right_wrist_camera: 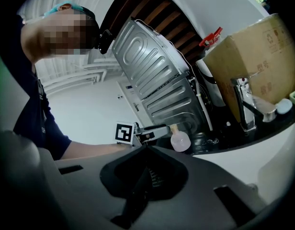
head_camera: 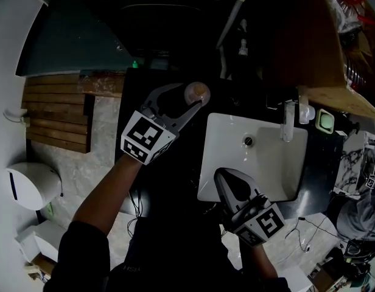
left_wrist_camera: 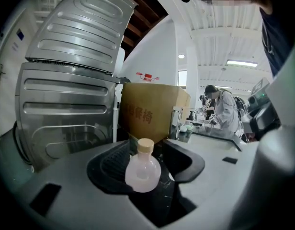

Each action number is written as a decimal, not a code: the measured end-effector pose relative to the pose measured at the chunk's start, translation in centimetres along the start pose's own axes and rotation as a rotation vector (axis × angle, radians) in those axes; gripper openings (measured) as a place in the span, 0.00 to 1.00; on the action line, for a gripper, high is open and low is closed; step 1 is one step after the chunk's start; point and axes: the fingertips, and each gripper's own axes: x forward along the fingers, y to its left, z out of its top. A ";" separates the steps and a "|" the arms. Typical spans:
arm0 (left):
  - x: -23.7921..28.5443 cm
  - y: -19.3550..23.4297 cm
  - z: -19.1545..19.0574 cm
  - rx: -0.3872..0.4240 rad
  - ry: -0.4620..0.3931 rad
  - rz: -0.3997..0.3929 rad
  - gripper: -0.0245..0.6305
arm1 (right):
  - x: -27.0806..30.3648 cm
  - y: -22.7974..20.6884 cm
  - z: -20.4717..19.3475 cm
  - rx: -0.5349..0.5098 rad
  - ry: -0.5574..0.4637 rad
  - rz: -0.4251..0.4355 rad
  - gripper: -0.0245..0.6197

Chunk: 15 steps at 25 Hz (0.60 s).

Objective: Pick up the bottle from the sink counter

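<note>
1. The left hand-held gripper [head_camera: 189, 95] is released: its jaws stand apart, and the bottle [left_wrist_camera: 143, 170] is between them. No pad seems to press on the bottle yet.
2. The bottle stands upright on the dark desk [left_wrist_camera: 163, 198], a little nearer to the left jaw than to the right one. It is a small, round, pale bottle with a tan cap.
3. The right hand-held gripper [head_camera: 223, 176] is clenched and holds nothing. It hangs over the near edge of the white sink [head_camera: 279, 163], well apart from the bottle.
4. In my judgement, the step in hand is closing the left jaws on the bottle, so the lift is not yet done.
5. Risks from here:
   - The body is rounded and smooth, so if the pads close too high or too low on it, it may slip out.
   - As the bottle is off-centre, the nearer jaw would touch first and could push or tip it.
   - A push forward could knock it toward the cardboard box [left_wrist_camera: 152, 111] just beyond the jaws.
   - A lift before the grip is firm would leave the bottle on the desk.
</note>
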 end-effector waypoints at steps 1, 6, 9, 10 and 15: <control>0.2 0.1 -0.2 -0.003 0.003 -0.005 0.35 | 0.0 -0.1 -0.1 0.003 0.002 -0.002 0.07; 0.7 0.4 -0.7 -0.005 0.013 -0.018 0.38 | 0.4 -0.2 -0.6 0.014 0.012 0.000 0.07; 1.2 0.4 -1.1 -0.004 0.017 -0.032 0.40 | 0.6 -0.4 -0.8 0.019 0.016 0.002 0.07; 1.3 0.4 -1.2 -0.005 0.018 -0.037 0.41 | 0.7 -0.5 -0.8 0.020 0.018 0.002 0.07; 2.0 0.4 -1.5 0.005 0.022 -0.049 0.43 | 0.6 -0.9 -1.2 0.024 0.028 -0.001 0.07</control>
